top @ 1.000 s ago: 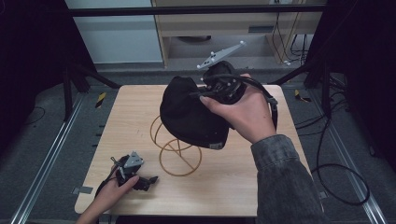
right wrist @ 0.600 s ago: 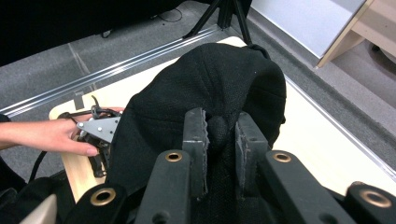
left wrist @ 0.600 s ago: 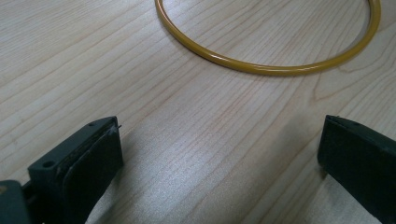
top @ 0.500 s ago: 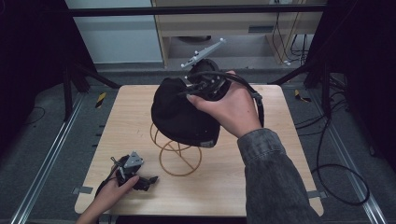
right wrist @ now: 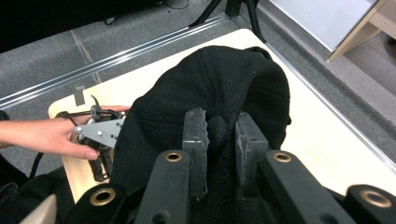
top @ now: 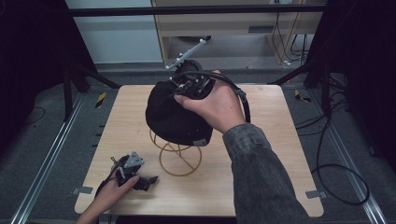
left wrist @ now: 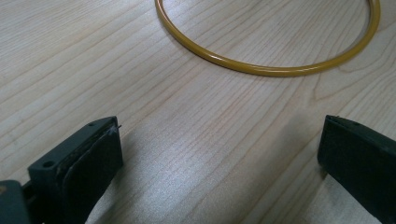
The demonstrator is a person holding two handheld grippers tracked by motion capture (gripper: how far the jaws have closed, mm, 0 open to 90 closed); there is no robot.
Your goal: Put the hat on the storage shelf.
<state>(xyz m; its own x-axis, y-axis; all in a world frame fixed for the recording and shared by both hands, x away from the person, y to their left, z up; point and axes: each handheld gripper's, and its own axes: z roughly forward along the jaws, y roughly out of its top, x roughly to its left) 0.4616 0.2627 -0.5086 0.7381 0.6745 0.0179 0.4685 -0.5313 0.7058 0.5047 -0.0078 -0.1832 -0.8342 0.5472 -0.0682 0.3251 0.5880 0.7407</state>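
Left: our left gripper (top: 140, 179) rests on the table (top: 280, 154), fingers (left wrist: 93, 158) spread and empty. Centre: a black hat (top: 175, 114), draped over a yellow wire stand (top: 180, 161); we judge it light, soft, floppy, best pinched at a fold of the crown. Right: our right gripper (top: 189, 86), fingers (right wrist: 196, 140) pinching that fold. The right gripper view shows the pinch; the high view shows the stand beneath.
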